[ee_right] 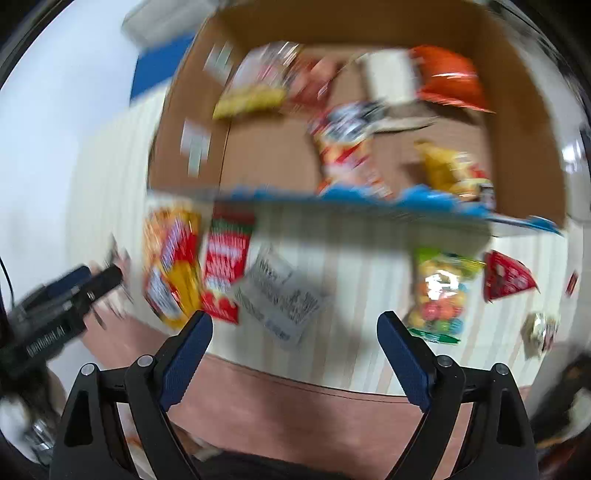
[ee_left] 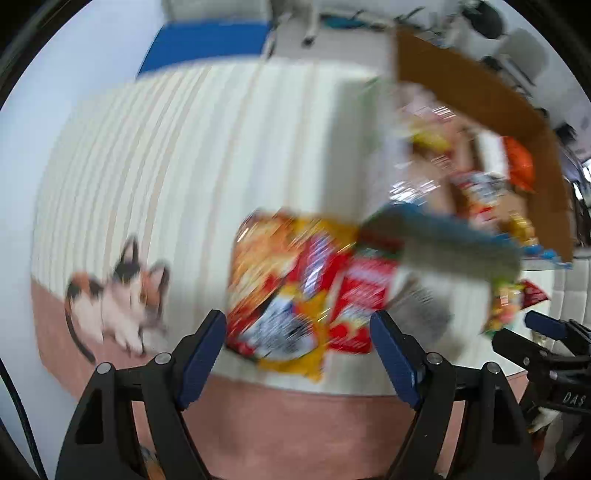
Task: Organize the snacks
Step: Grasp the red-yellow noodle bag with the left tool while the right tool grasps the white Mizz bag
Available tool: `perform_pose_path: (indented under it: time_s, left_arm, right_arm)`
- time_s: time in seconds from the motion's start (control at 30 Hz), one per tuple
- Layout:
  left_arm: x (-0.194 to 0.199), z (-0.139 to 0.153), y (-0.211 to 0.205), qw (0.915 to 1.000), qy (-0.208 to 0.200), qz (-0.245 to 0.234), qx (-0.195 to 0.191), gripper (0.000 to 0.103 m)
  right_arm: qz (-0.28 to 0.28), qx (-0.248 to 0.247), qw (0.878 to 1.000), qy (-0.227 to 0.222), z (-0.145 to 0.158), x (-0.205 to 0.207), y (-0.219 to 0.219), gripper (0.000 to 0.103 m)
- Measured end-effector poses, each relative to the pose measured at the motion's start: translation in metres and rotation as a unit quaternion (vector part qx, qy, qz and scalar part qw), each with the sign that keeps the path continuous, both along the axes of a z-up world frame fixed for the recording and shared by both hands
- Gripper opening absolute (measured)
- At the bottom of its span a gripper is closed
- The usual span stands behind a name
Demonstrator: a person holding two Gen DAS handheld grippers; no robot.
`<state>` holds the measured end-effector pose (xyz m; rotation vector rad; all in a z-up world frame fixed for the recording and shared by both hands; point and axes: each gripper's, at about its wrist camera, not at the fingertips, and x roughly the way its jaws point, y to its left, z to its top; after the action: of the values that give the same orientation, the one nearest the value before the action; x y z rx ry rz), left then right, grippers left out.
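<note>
Cardboard box (ee_right: 369, 33) sits on a striped cloth (ee_left: 184, 166), several snack packets inside and more lying just in front, among them a red-and-yellow packet (ee_left: 280, 291). Left gripper (ee_left: 299, 347) and right gripper (ee_right: 295, 339) both hover spread wide, empty.

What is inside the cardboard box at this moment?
The cardboard box holds several snack packets: a yellow packet, an orange bag and a red and white packet. The picture is blurred, and the box's front wall covers the nearest part of its floor.
</note>
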<state>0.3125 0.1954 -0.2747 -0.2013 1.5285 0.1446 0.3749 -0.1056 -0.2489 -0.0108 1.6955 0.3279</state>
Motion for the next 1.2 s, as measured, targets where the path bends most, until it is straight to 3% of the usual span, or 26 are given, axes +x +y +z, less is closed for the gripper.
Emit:
perform_pose_path:
  time_s: [0.17,0.33,0.6,0.77,0.93,1.03,1.2]
  left_arm:
    - [-0.012,-0.045,0.022,0.9994,0.030,0.016,-0.005,0.079]
    - [-0.002,-0.070,0.024,0.9989,0.045,-0.003,-0.015,0.079]
    - [0.014,-0.081,0.019,0.9974,0.048,-0.036,-0.039,0.079]
    - [0.015,-0.066,0.020,0.9950,0.028,-0.036,-0.089,0.079]
    - [0.026,-0.076,-0.009,0.9935,0.044,-0.084,-0.063,0.079]
    - [0.033,-0.082,-0.025,0.9921,0.048,-0.115,-0.011,0.082]
    - [0.050,-0.087,-0.035,0.9914,0.059,-0.117,-0.004,0.086]
  right_arm:
    - [0.115,-0.056,0.991,0.026,-0.048,-0.014,0.047,0.093]
    - [0.168,-0.090,0.980,0.050,-0.086,-0.018,0.066,0.093]
    - [0.153,-0.087,0.982,0.066,-0.105,-0.009,0.069,0.093]
    - [0.155,-0.076,0.983,0.069,-0.104,-0.011,0.073,0.093]
    - [0.161,-0.083,0.982,0.059,-0.104,-0.018,0.077,0.093]
    - [0.166,-0.083,0.981,0.054,-0.099,-0.024,0.081,0.093]
    - [0.176,-0.090,0.980,0.037,-0.099,-0.037,0.081,0.093]
